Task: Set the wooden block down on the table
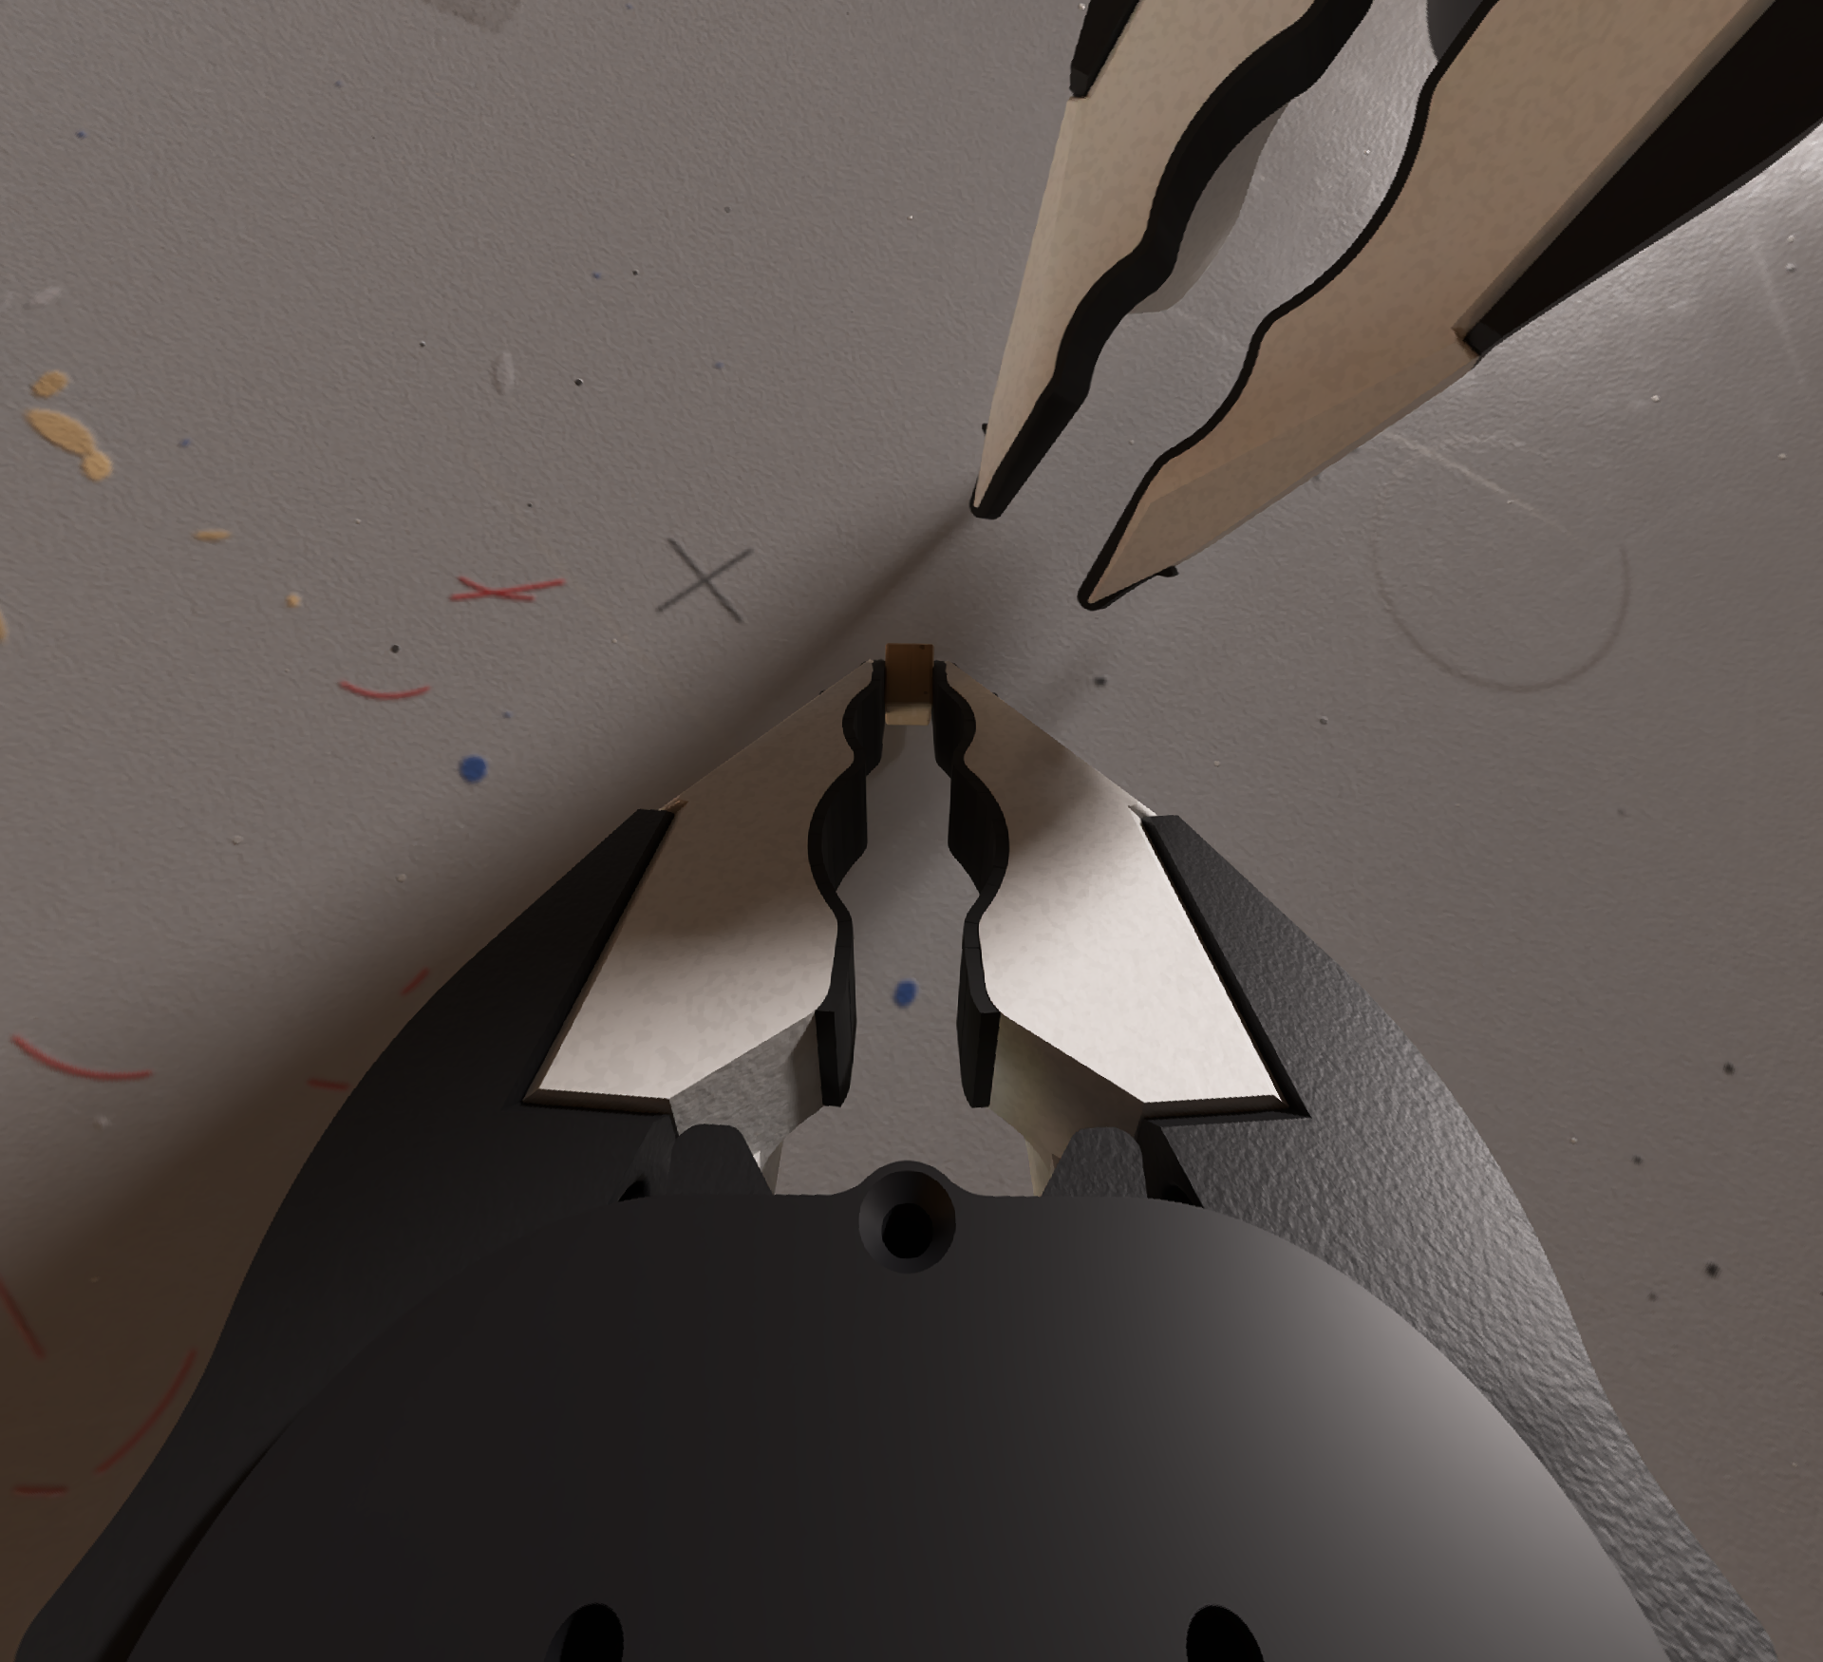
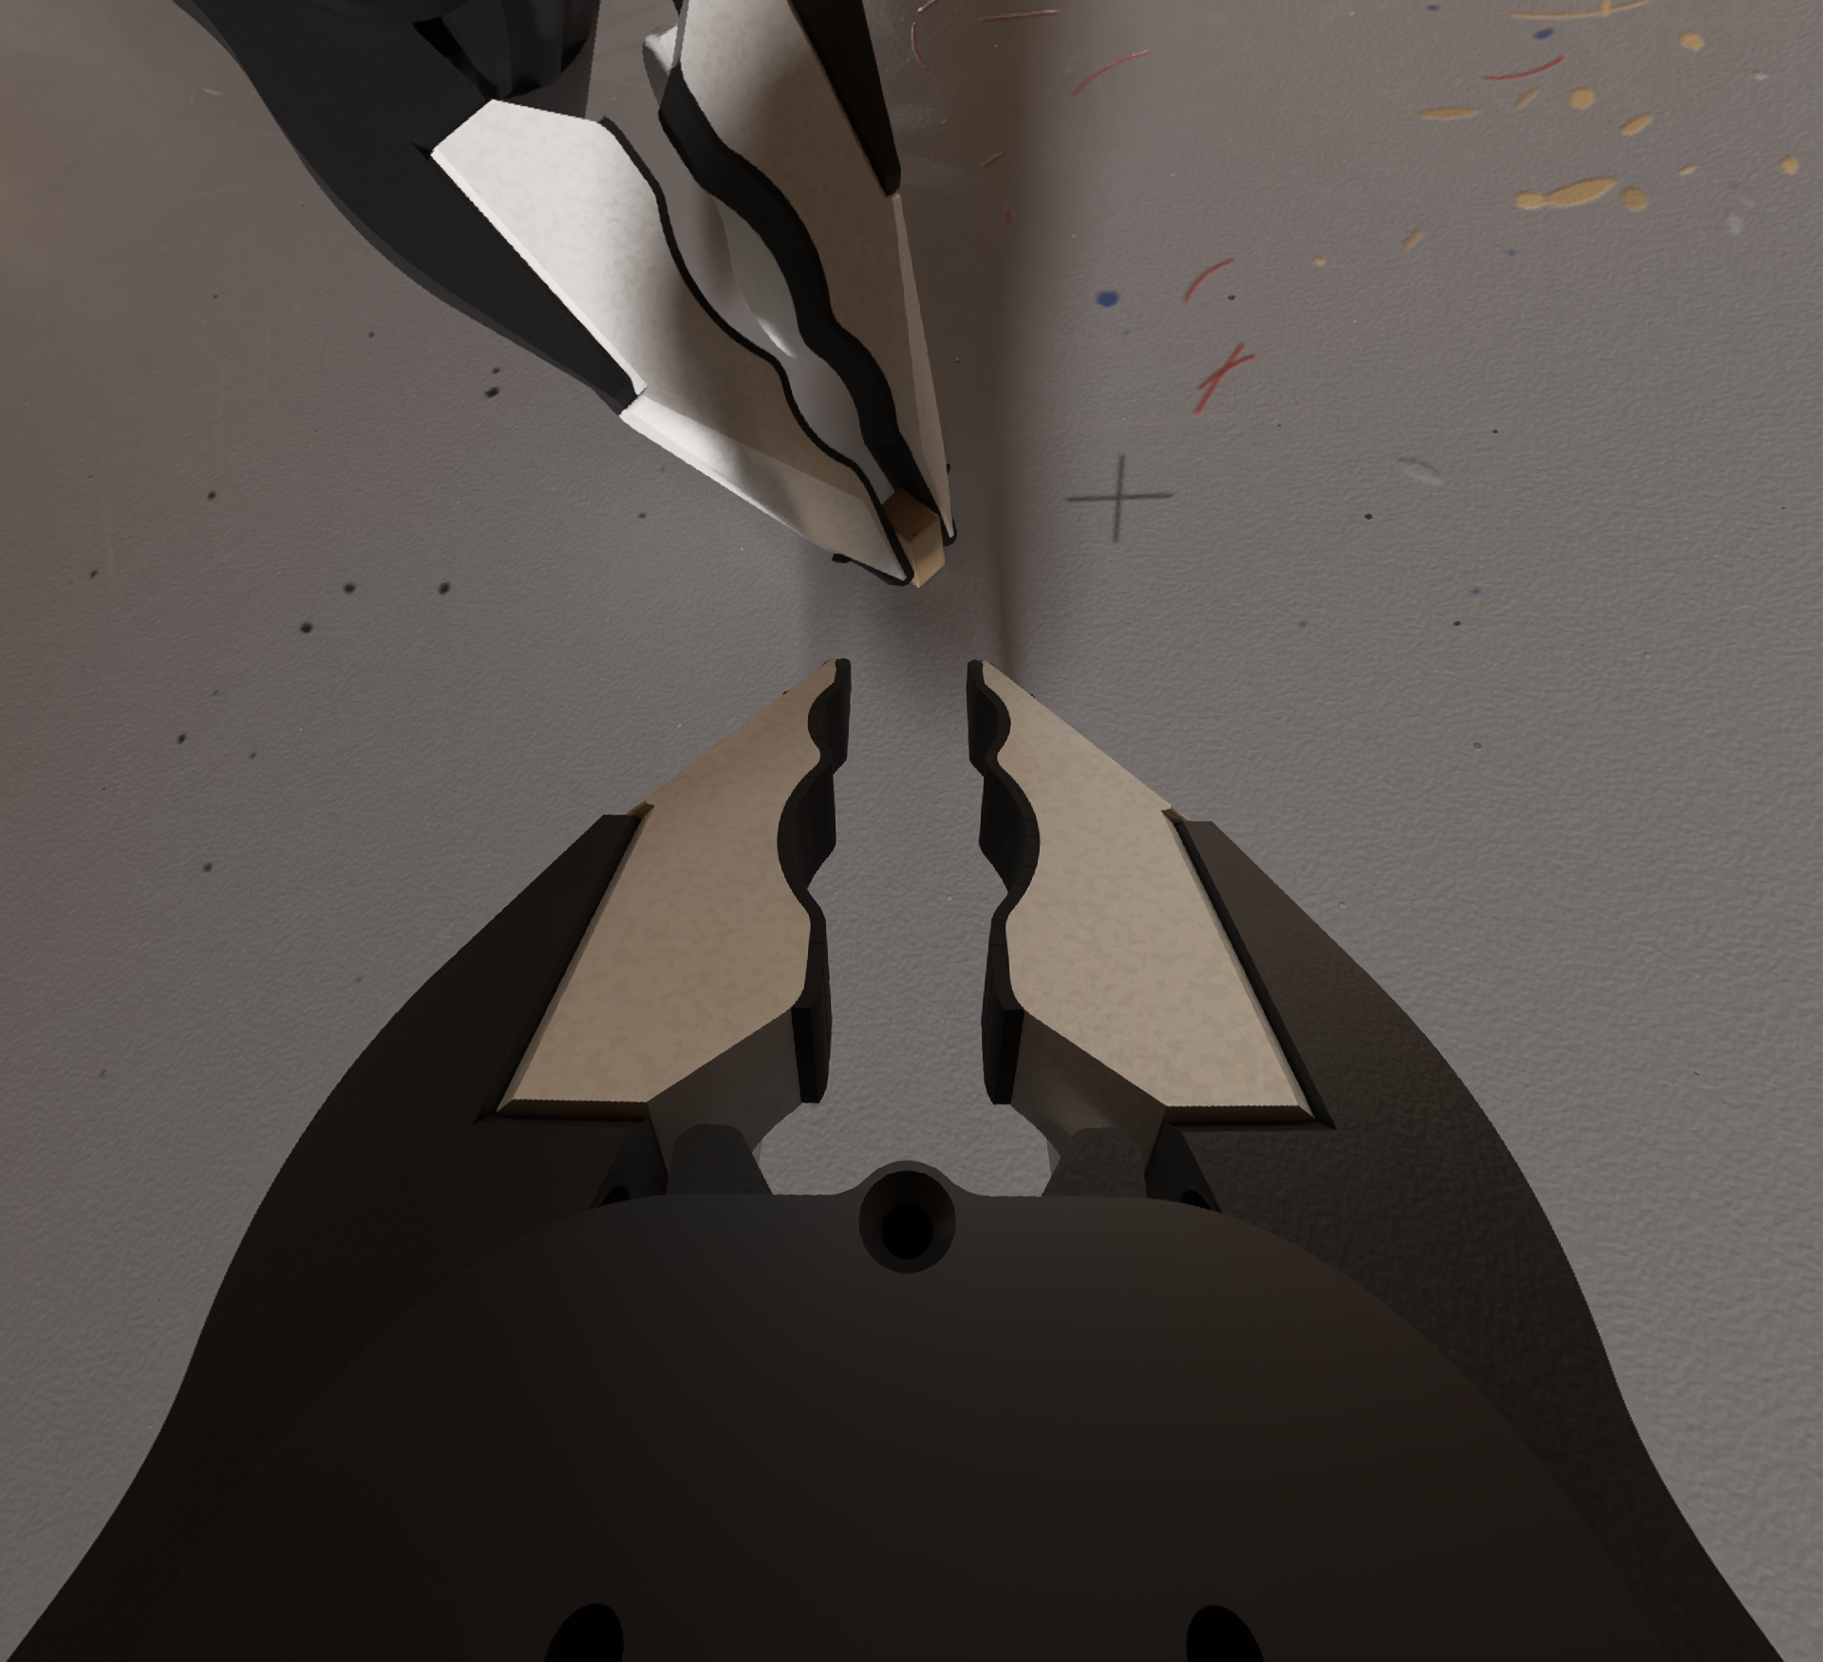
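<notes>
A small wooden block (image 1: 909, 685) is pinched between the tips of my left gripper (image 1: 908, 677), just above the grey table (image 1: 395, 233). In the right wrist view the same block (image 2: 922, 541) sticks out from the left gripper's tips (image 2: 917, 554), close to the table surface. My right gripper (image 2: 908, 672) is open and empty, its tips a short way in front of the block. In the left wrist view the right gripper (image 1: 1036, 554) comes in from the upper right, with its tips apart near the block.
The table carries a pencilled cross (image 1: 705, 581), red scribbles (image 1: 503, 590), a blue dot (image 1: 473, 768), tan paint splashes (image 1: 69, 436) and a faint drawn circle (image 1: 1499, 588). The cross also shows in the right wrist view (image 2: 1120, 495).
</notes>
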Controlling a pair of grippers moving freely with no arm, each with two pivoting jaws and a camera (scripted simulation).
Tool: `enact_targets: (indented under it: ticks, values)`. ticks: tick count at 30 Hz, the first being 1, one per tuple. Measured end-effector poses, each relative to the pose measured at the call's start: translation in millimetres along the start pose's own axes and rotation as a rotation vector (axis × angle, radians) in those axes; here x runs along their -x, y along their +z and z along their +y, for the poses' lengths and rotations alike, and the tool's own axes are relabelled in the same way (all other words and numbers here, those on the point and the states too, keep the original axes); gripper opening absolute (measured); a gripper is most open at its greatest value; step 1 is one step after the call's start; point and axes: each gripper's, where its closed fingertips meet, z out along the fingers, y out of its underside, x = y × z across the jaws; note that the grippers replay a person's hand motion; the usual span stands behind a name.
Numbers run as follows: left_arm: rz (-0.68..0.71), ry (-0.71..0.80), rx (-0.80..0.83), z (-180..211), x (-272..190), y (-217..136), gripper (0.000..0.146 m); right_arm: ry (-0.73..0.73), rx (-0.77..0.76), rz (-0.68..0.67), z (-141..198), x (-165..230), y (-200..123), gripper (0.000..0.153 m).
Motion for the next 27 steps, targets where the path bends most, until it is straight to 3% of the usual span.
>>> enact_targets:
  ticks: [14,17,19,27]
  values:
    - [0.1,0.127,0.011,-5,22,3,0.008,0.016,-0.009,0.005,-1,-2,-1,0.023]
    - [0.088,0.109,0.008,-3,26,1,0.024,0.023,-0.013,0.005,-1,-3,-1,0.023]
    - [0.068,0.091,-0.019,-1,28,-5,0.032,0.025,-0.02,0.009,-2,-4,-2,0.023]
    - [-0.036,-0.001,-0.249,-15,40,-39,0.036,-0.019,-0.08,0.019,-15,-7,-3,0.021]
